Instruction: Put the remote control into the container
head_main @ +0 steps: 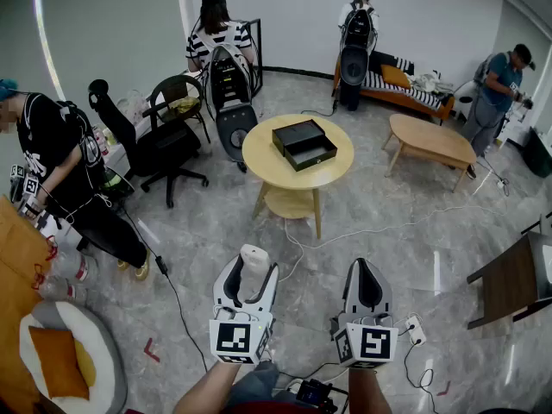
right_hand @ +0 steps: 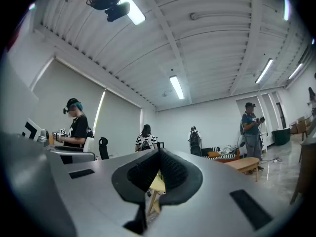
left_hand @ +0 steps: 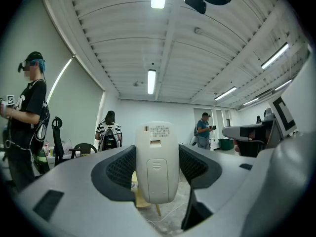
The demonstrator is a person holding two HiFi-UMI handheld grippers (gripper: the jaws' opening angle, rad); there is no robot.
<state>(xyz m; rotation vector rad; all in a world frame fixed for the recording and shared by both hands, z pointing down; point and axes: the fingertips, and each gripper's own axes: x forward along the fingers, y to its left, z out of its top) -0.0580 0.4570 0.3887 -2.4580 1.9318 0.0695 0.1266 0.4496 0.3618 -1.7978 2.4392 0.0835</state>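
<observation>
Head view shows the left gripper [head_main: 250, 272] holding the white remote control [head_main: 254, 261] up in the air, low in the picture and well apart from the container [head_main: 304, 143]. Left gripper view shows its fingers [left_hand: 117, 169] wide apart, pressing on both sides of the remote control, which stands up tall. The right gripper [head_main: 366, 270] is just beside it. Its fingers [right_hand: 174, 174] are closed together with nothing in them.

The black container sits on the round worktop [head_main: 267, 169], with bare wood round its edges. It looks open on top, but it is small from here.

Between the grippers and the worktop is bare floor [head_main: 388, 248], with a thin white cable [head_main: 345, 235] lying across it. A black chair [head_main: 164, 149] stands left of the worktop, and a low wooden table [head_main: 429, 138] stands to its right.
</observation>
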